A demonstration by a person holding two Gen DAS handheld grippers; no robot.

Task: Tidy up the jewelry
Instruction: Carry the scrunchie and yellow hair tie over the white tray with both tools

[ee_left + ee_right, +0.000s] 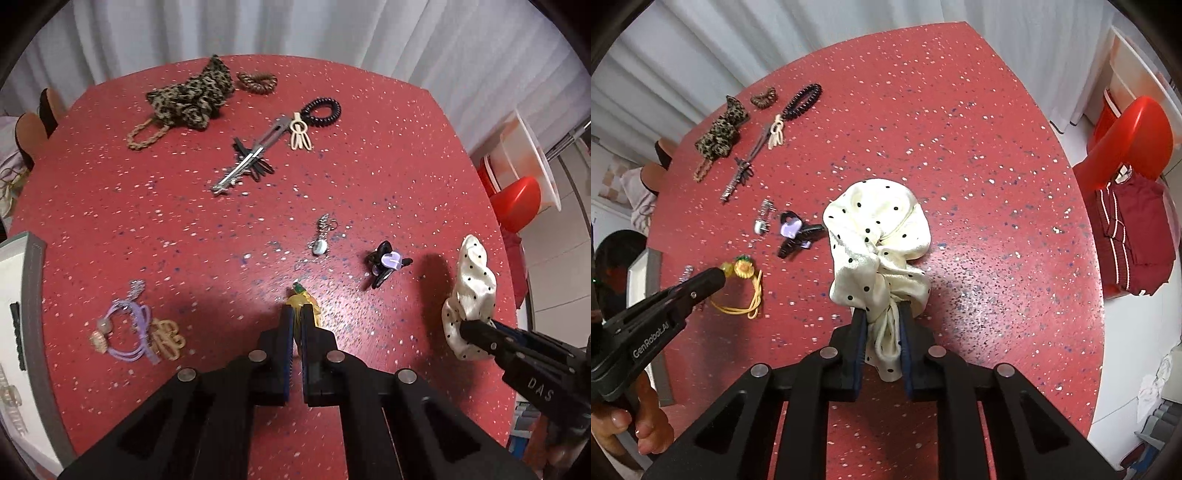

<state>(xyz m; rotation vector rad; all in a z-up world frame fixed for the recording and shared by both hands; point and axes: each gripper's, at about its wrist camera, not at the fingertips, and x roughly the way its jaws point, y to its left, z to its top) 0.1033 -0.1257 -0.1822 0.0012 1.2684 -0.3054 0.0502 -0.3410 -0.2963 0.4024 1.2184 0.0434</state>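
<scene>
Left hand-held gripper (pixel 294 314) clamped on yellow hair tie (pixel 308 301), red speckled desk (pixel 388 155), right hand-held gripper (pixel 466 328) pinching cream polka-dot scrunchie (pixel 471 291), leopard scrunchie (pixel 192 96) far back.

Between the closed jaws of the left gripper (pixel 295 314), most of the yellow elastic hair tie with a pineapple charm (pixel 300 297) is hidden in the left wrist view; only the charm's top shows beyond the fingertips. Far to that gripper's left, the grey-rimmed white tray (pixel 34 295) is cut off by the picture's edge, and what lies in it is too blurred to tell. The pinched end of the cream polka-dot satin scrunchie (pixel 877 236) disappears between the right gripper (pixel 882 314) pads. The small silver keychain charm (pixel 762 219), left of and beyond that gripper, is too small to make out.
</scene>
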